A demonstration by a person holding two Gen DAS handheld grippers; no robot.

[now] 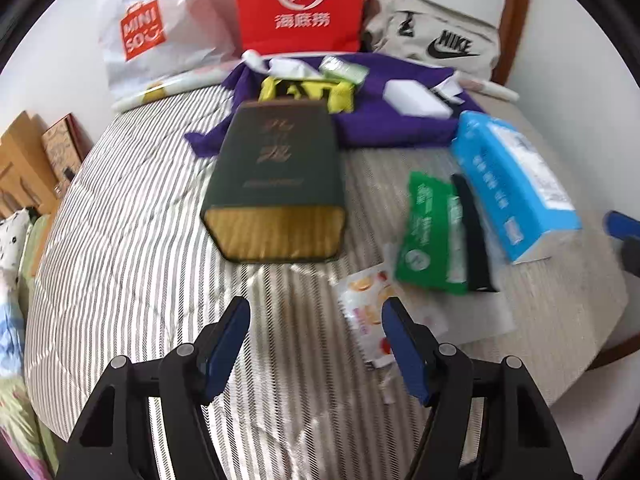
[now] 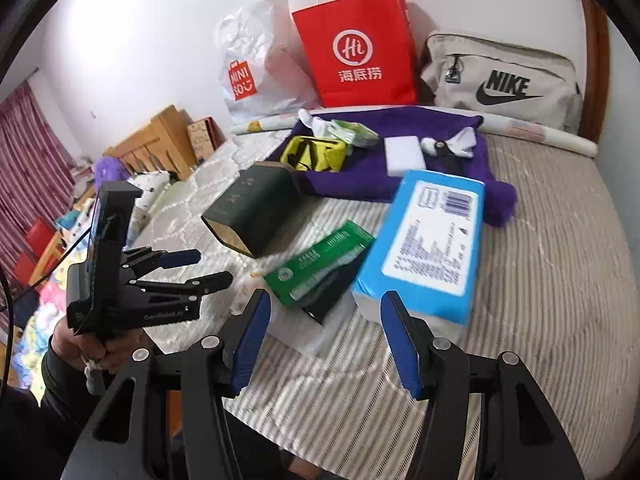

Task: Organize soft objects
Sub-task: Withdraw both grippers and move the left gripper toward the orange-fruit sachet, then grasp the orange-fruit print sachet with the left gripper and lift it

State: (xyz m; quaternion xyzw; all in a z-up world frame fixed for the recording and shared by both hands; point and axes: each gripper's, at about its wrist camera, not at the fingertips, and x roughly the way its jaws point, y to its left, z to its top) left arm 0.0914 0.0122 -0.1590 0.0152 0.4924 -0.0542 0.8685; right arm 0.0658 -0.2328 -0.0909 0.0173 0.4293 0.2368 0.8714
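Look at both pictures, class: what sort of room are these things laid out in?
Most likely a bedroom. The things lie on a bed with a striped quilt, a wooden bed frame stands against the wall, and curtains hang at one side.

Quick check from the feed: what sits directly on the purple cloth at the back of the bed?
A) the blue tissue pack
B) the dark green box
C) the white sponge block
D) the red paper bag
C: the white sponge block lies on the purple cloth, while the blue tissue pack and the dark green box lie nearer on the striped bedding, and the red paper bag stands behind against the wall.
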